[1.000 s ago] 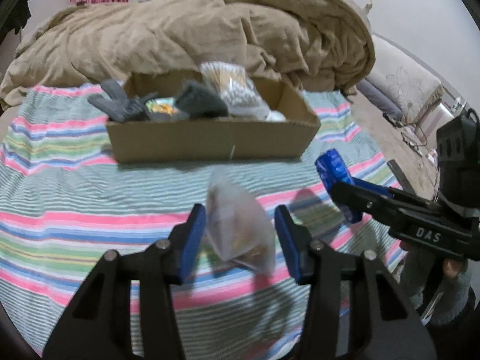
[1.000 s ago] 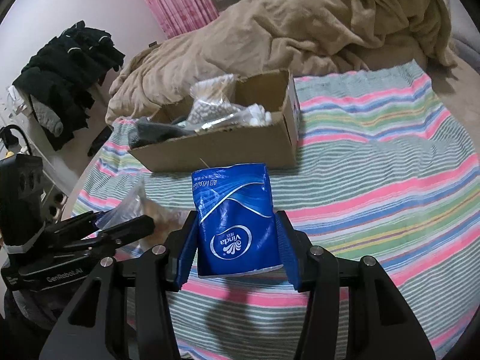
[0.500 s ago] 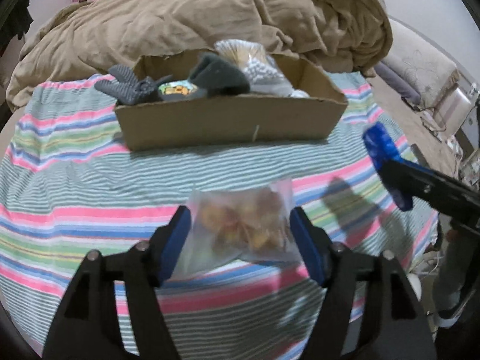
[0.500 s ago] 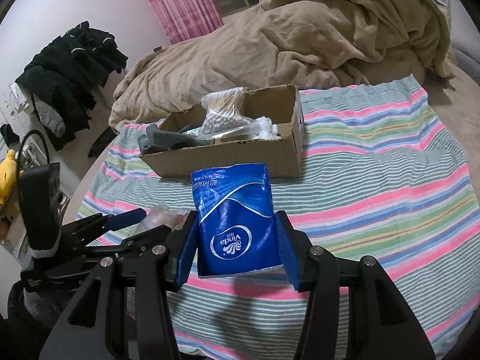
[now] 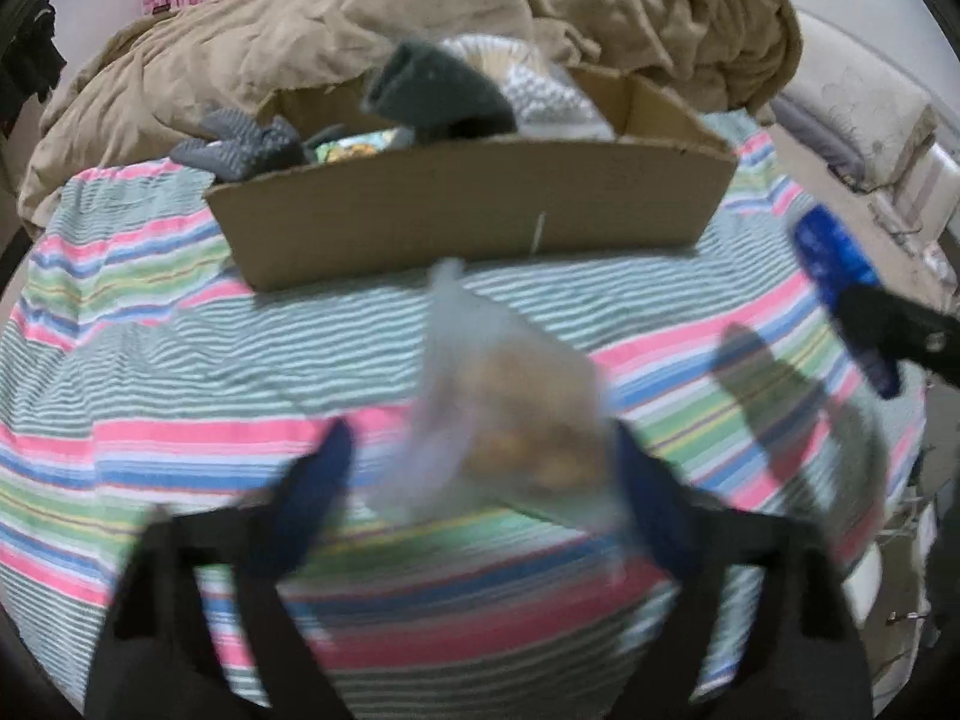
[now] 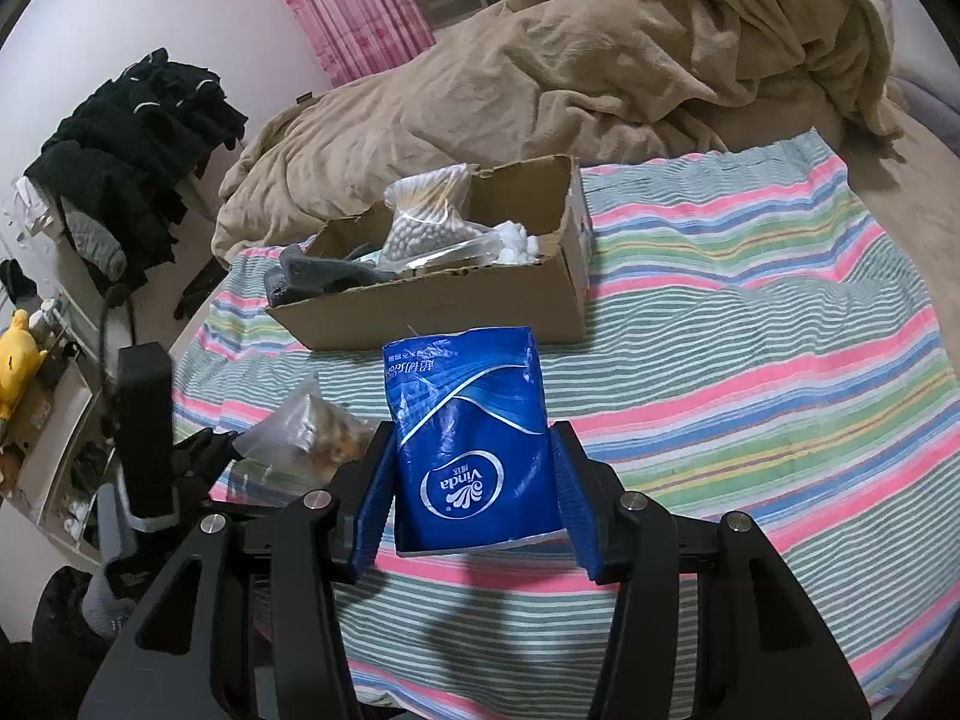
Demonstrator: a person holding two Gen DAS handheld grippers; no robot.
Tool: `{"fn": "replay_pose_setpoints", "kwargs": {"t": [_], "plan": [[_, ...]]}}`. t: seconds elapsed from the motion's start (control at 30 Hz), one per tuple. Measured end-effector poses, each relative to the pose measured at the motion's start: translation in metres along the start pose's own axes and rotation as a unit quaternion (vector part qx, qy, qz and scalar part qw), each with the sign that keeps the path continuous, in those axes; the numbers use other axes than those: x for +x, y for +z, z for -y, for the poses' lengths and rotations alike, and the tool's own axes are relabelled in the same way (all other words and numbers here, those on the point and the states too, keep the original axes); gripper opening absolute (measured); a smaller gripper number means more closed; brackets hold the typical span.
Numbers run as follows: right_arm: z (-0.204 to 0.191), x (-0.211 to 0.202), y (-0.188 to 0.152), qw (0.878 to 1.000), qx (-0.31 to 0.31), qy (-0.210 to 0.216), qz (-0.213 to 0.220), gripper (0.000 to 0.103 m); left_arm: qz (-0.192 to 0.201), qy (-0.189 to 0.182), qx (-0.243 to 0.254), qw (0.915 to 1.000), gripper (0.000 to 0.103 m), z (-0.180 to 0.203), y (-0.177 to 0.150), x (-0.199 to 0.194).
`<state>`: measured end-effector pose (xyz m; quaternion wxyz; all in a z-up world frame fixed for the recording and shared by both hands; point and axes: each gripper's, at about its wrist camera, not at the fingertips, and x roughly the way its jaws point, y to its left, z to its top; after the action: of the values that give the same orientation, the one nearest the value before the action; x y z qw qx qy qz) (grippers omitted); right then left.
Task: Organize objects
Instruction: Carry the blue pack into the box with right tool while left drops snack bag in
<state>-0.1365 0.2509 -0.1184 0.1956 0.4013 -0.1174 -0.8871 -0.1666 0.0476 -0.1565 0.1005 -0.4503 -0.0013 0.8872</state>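
My left gripper (image 5: 480,474) has its jaws wide apart around a clear plastic bag of brown snacks (image 5: 510,414), blurred by motion; the bag leans on the right finger and stands clear of the left one. The bag also shows in the right wrist view (image 6: 312,426). My right gripper (image 6: 471,498) is shut on a blue Vinda tissue pack (image 6: 471,438), held above the striped sheet; the pack shows at the right of the left wrist view (image 5: 840,276). A cardboard box (image 5: 474,216) ahead holds grey gloves (image 5: 240,144), cotton swabs and cotton balls (image 6: 438,216).
A striped sheet (image 6: 750,348) covers the bed. A rumpled tan duvet (image 6: 600,72) lies behind the box. Black clothes (image 6: 126,144) hang at the left, by a shelf with a yellow toy (image 6: 18,354). A pillow (image 5: 864,114) lies at the right.
My left gripper opened wider and moved toward the box; the snack bag tipped upright between the fingers. My right gripper rose slightly, still holding the tissue pack.
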Motion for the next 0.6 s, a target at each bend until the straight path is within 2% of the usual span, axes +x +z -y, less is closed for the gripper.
{"fn": "replay_pose_setpoints", "kwargs": {"t": [0.07,0.3,0.6], "plan": [[0.000,0.000,0.000,1.000,0.001,-0.001,0.000,0.053,0.003,-0.022,-0.013,0.9997,0.051,-0.002,0.000,-0.005],[-0.006,-0.004,0.002,1.000,-0.006,-0.001,0.005,0.052,0.028,-0.038,-0.011,0.9988,0.048,0.008,0.003,-0.031],[-0.020,-0.019,0.026,0.999,-0.023,-0.002,0.036,0.053,0.099,-0.050,-0.022,0.9936,0.048,-0.005,0.038,-0.093]]}}
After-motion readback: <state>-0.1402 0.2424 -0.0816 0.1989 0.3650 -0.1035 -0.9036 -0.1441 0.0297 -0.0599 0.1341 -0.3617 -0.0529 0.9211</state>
